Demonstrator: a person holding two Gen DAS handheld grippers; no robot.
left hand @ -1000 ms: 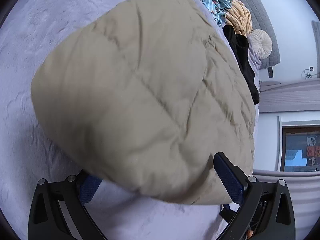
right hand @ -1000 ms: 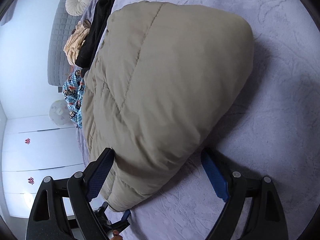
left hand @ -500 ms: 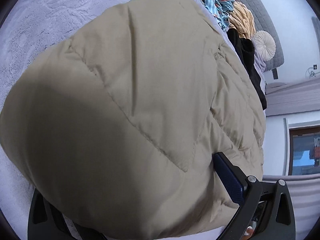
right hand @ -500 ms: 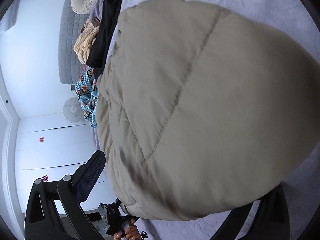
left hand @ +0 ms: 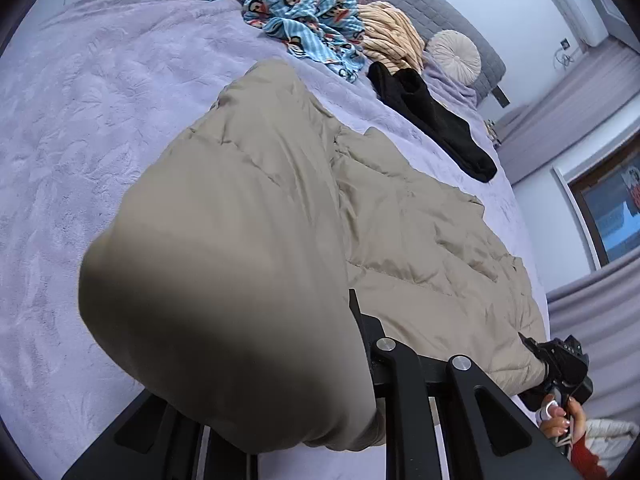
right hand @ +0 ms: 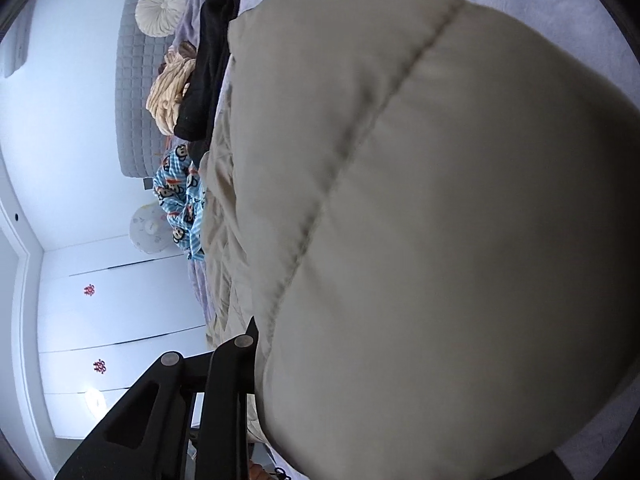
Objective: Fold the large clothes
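Since my left gripper (left hand: 360,360) and right gripper (right hand: 256,380) have just been closing and each pinches a near corner of the coat (left hand: 280,200), which lies along the bed (left hand: 80,140), I judge it puffy, light and slippery; room lies left of it, the black garment (left hand: 432,120) beyond.

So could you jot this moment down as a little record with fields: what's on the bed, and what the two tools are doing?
surface: bed with lilac blanket
main item: beige puffy coat
left hand-held gripper: jaws have just been closing, coat edge bunched between them
right hand-held gripper: jaws have just been closing, coat edge between them
other clothes: blue cartoon-print garment, cream knit, black garment
at the headboard: round cushion
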